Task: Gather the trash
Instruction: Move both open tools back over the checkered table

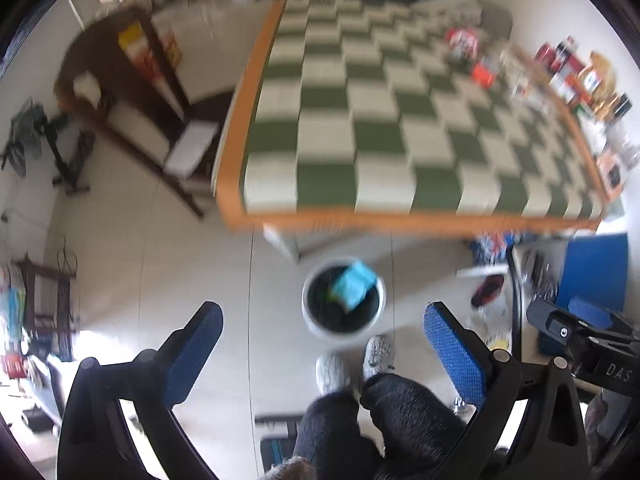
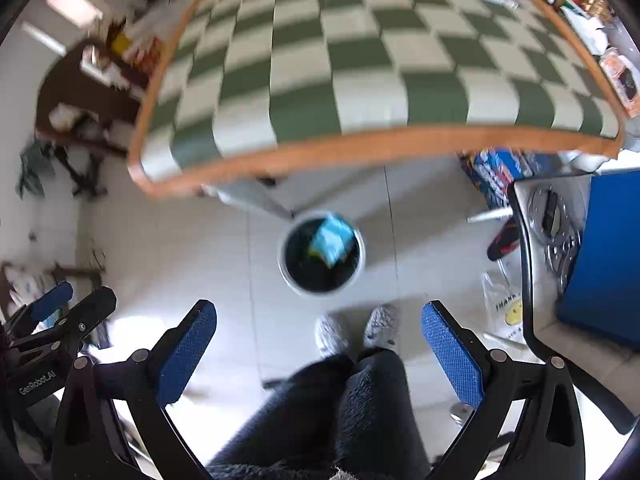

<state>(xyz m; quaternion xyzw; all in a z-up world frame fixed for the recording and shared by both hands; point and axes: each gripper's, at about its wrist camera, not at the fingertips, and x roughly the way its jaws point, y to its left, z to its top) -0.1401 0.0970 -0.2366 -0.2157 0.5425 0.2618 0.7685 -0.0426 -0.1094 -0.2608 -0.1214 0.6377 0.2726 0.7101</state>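
A round white trash bin [image 1: 344, 330] with a dark liner stands on the floor by the table's front edge; it also shows in the right wrist view [image 2: 322, 286]. A light blue packet [image 1: 354, 285] lies in it, also visible from the right wrist [image 2: 331, 240]. My left gripper [image 1: 322, 334] is open and empty, held above the floor short of the bin. My right gripper [image 2: 318, 336] is open and empty, above my legs and the bin. Each gripper shows at the edge of the other's view.
A table with a green and white checkered cloth [image 1: 400, 120] and orange rim [image 2: 360, 148] fills the far side; boxes and packets [image 1: 480, 68] lie at its far right. A dark wooden chair [image 1: 132, 92] stands left. A blue chair [image 2: 604, 252] and a plastic bag [image 2: 504, 312] are right.
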